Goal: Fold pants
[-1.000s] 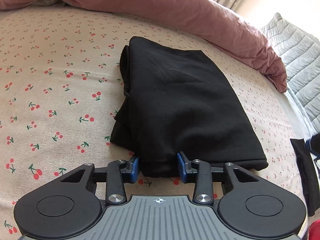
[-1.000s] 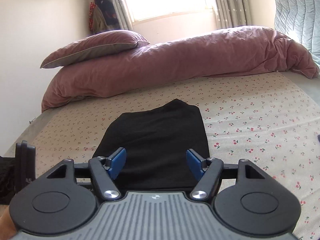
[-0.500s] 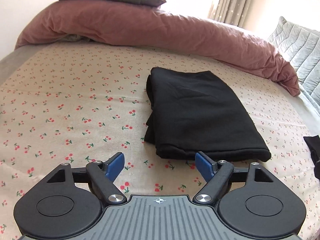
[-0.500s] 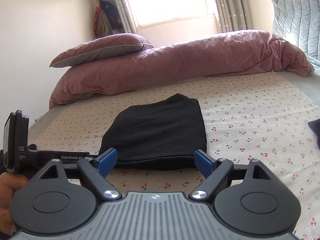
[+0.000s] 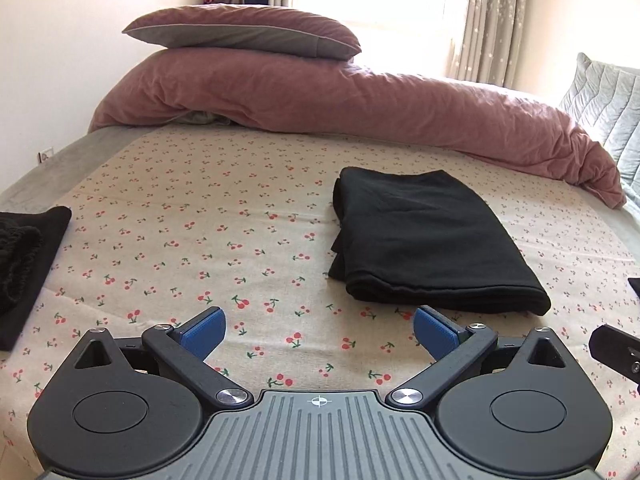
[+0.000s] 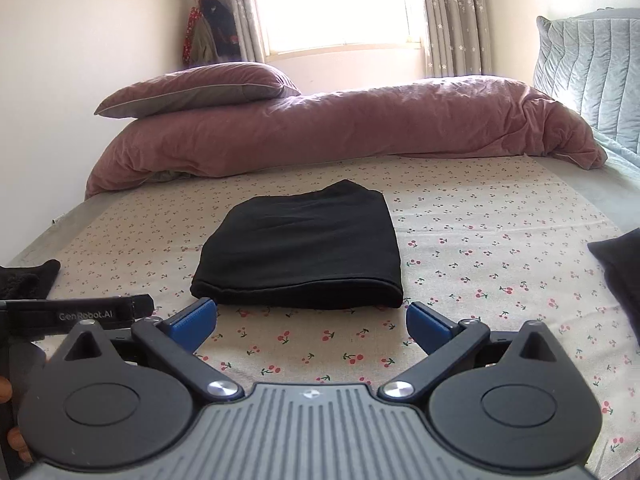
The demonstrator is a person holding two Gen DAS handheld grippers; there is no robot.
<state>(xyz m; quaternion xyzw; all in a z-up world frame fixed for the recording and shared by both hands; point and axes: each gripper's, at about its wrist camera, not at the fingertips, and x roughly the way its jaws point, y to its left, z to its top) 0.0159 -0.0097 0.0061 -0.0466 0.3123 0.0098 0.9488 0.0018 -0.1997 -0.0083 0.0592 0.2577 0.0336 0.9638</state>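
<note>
Lying folded flat, black pants (image 6: 298, 252) rest on the cherry-print sheet (image 6: 480, 248).

Black pants (image 5: 432, 240) are laid on a beige sheet (image 5: 200, 216) printed with red cherries. A dusty-pink duvet (image 6: 360, 128) is shown; blue pads (image 6: 192, 322) are fitted to black grippers.

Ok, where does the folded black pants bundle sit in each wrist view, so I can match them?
Left wrist: the folded black pants bundle lies right of centre on the cherry-print sheet, beyond the open left gripper.
Right wrist: it lies dead centre, just beyond the open right gripper.
Shared landmark: the rolled pink duvet behind it.
</note>
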